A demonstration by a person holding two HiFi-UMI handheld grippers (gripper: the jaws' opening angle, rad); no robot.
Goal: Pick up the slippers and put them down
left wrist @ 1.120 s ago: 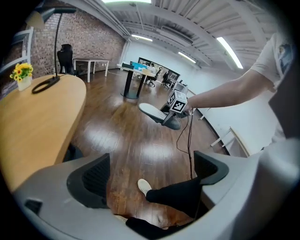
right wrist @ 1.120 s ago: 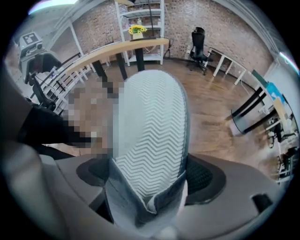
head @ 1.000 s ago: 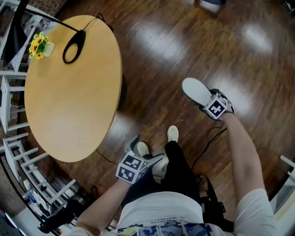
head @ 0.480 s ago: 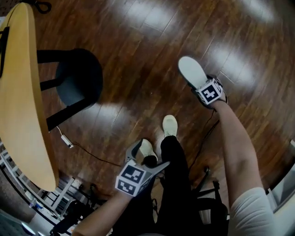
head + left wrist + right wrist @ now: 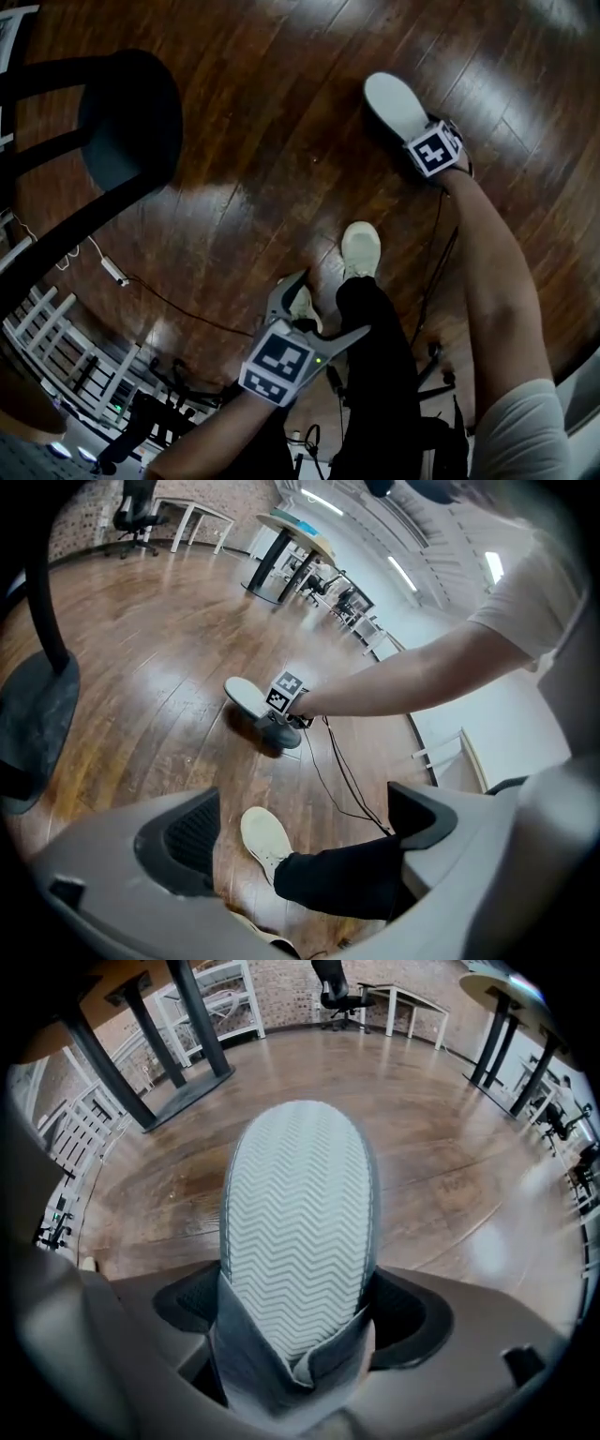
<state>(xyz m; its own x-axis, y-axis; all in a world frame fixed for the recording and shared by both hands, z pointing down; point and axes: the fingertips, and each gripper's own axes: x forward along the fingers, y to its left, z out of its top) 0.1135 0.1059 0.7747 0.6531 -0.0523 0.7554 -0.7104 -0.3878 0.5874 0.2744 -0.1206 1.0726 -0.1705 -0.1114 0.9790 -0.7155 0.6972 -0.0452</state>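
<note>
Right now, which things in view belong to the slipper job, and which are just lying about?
Job:
- grey slipper, sole showing, clamped in the right gripper
- left gripper, open and empty

Lying about:
- black pedestal base
- floor cable
- white rack
- the person's shoe

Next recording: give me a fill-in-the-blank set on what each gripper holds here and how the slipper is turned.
1. The right gripper is shut on the grey slipper, while the left gripper, its jaws apart, holds ____.
2. In the right gripper view, the slipper turns its zigzag-treaded ____ toward the camera.
3. The floor under the person is made of dark ____ planks.

Missing words: nothing; sole; wooden
</note>
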